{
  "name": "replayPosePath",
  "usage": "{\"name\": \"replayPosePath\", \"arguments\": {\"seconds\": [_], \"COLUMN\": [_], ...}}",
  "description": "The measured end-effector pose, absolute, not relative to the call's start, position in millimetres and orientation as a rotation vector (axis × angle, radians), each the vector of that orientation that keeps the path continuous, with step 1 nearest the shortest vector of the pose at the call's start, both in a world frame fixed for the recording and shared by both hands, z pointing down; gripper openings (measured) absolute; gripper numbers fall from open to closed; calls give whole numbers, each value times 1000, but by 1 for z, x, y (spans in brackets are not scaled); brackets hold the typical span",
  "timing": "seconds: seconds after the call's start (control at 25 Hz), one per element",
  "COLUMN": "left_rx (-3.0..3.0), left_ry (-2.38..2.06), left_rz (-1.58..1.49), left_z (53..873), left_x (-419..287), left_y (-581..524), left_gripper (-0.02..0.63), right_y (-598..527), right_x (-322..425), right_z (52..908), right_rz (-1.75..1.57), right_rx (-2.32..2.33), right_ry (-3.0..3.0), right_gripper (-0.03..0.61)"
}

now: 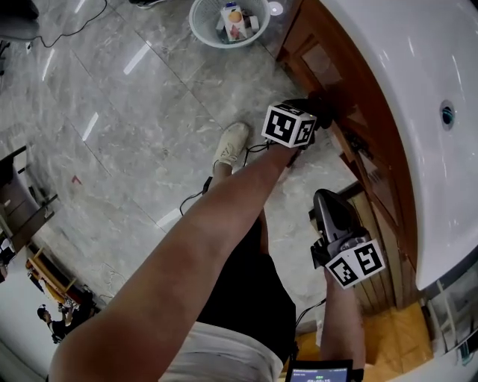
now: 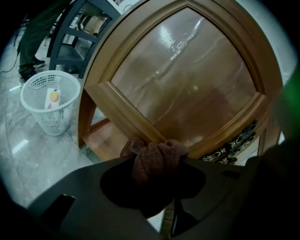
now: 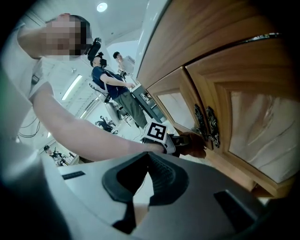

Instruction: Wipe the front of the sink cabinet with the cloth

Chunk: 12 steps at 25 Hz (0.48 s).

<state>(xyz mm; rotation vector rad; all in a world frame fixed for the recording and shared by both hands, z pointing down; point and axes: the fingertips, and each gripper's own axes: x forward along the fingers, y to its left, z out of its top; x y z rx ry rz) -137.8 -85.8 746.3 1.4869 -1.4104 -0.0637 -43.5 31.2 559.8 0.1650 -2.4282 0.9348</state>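
A bunched brown cloth (image 2: 154, 157) sits in my left gripper (image 2: 155, 168), whose jaws are shut on it. The cloth presses on the lower wooden frame of the sink cabinet door (image 2: 187, 89), left of an ornate metal handle (image 2: 234, 145). From the head view, the left gripper (image 1: 317, 113) meets the cabinet front (image 1: 366, 153) below the white sink (image 1: 418, 82). My right gripper (image 1: 328, 203) hangs lower, off the cabinet, jaws shut and empty. The right gripper view shows those jaws (image 3: 146, 180) closed, with the cloth (image 3: 193, 145) on the door by the handles (image 3: 206, 126).
A white plastic basket (image 1: 228, 22) holding cartons stands on the marble floor (image 1: 134, 127) to the cabinet's far side. A person's shoe (image 1: 230, 145) and cables lie beneath my left arm. Other people and furniture are far off.
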Motion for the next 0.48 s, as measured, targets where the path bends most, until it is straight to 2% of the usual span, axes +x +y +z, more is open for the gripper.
{"name": "replayPosePath", "arguments": {"seconds": [0.48], "left_rx": [1496], "left_ry": [-1549], "left_rz": [109], "left_z": [745], "left_x": [-258], "left_y": [-89], "left_gripper": [141], "right_y": [36], "right_x": [-57], "right_z": [550], "right_rz": [964], "right_rx": [253], "right_ry": [-2439], "right_gripper": [12]}}
